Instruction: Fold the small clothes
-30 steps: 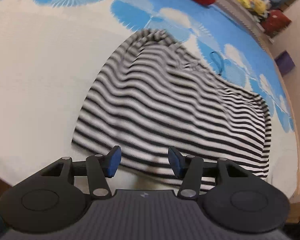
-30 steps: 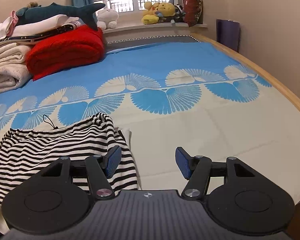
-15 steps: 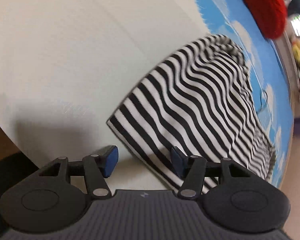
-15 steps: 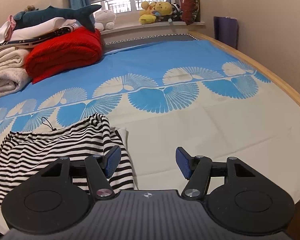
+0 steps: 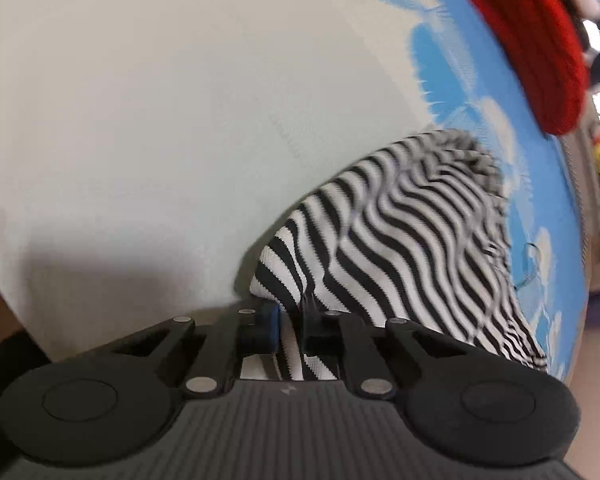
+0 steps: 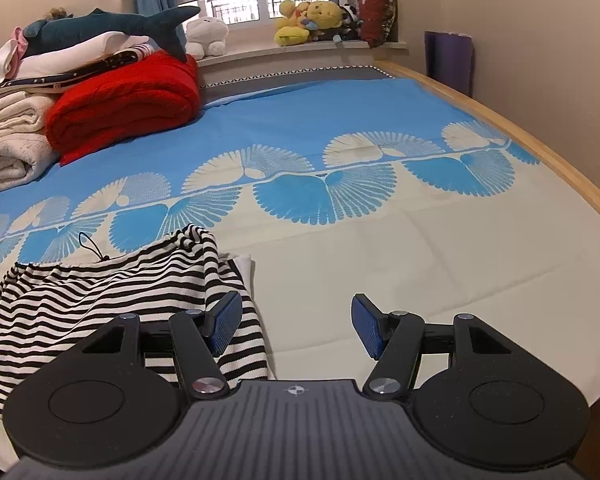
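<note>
A small black-and-white striped garment (image 5: 412,248) lies on the cream part of the bed sheet. In the left wrist view my left gripper (image 5: 290,324) is closing its jaws on the garment's near corner; the striped cloth is pinched between the blue pads and lifts slightly off the sheet. The right wrist view shows the same garment (image 6: 100,300) at lower left, a thin black cord at its far edge. My right gripper (image 6: 296,326) hovers open over the bare sheet, its left fingertip above the garment's right edge, nothing between the pads.
A folded red blanket (image 6: 124,104) and a stack of folded white linens (image 6: 8,148) with a plush shark sit at the bed's far left. Stuffed toys (image 6: 316,22) line the windowsill. The bed's wooden edge (image 6: 540,148) runs along the right.
My left gripper rolled, sank toward the garment's corner, and its jaws went from wide apart to pinching the striped cloth. The right gripper stayed still and open.
</note>
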Action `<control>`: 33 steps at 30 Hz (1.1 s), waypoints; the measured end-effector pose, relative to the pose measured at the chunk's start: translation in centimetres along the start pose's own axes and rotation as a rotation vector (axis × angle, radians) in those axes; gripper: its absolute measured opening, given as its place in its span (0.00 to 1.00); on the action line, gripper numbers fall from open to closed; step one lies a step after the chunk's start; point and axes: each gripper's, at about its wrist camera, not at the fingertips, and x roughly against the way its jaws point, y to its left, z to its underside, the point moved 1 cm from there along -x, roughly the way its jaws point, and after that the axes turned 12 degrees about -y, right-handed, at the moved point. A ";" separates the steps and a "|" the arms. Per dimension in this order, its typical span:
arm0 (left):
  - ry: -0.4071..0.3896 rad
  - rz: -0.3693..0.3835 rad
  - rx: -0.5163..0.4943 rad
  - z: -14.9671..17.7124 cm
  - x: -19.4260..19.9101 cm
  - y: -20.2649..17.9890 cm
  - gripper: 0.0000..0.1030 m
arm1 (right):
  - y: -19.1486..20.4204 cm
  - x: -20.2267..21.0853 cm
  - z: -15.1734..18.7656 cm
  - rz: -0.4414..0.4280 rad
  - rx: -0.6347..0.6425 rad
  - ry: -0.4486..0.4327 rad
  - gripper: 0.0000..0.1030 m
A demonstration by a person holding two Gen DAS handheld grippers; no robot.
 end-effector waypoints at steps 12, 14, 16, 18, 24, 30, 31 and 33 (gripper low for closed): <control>-0.129 0.026 -0.116 -1.1 5.0 0.5 0.07 | 1.2 -0.7 -0.1 -0.006 -0.007 0.009 0.61; -0.142 0.019 -0.136 -1.3 6.2 0.4 0.07 | 1.3 -0.8 -0.2 -0.008 -0.013 0.007 0.61; -0.154 0.018 -0.180 -1.4 7.5 -0.5 0.07 | 1.2 -0.7 -0.4 -0.007 -0.036 0.002 0.61; -0.152 0.023 -0.205 -1.5 8.4 -0.9 0.07 | 1.0 -0.8 -0.7 -0.006 -0.073 -0.007 0.61; -0.137 0.032 -0.239 -1.0 6.9 -1.0 0.07 | 1.5 -1.8 -0.6 0.003 -0.107 0.013 0.61; -0.179 0.041 -0.337 -0.5 6.9 -3.9 0.07 | 1.6 -2.8 -0.3 0.013 -0.028 0.044 0.61; -0.199 0.055 -0.373 -0.1 7.4 -5.1 0.07 | 1.4 -3.0 -0.2 0.017 -0.024 0.050 0.61; -0.226 0.103 -0.419 0.9 8.3 -7.4 0.07 | 0.9 -3.1 -0.2 0.025 -0.014 0.054 0.61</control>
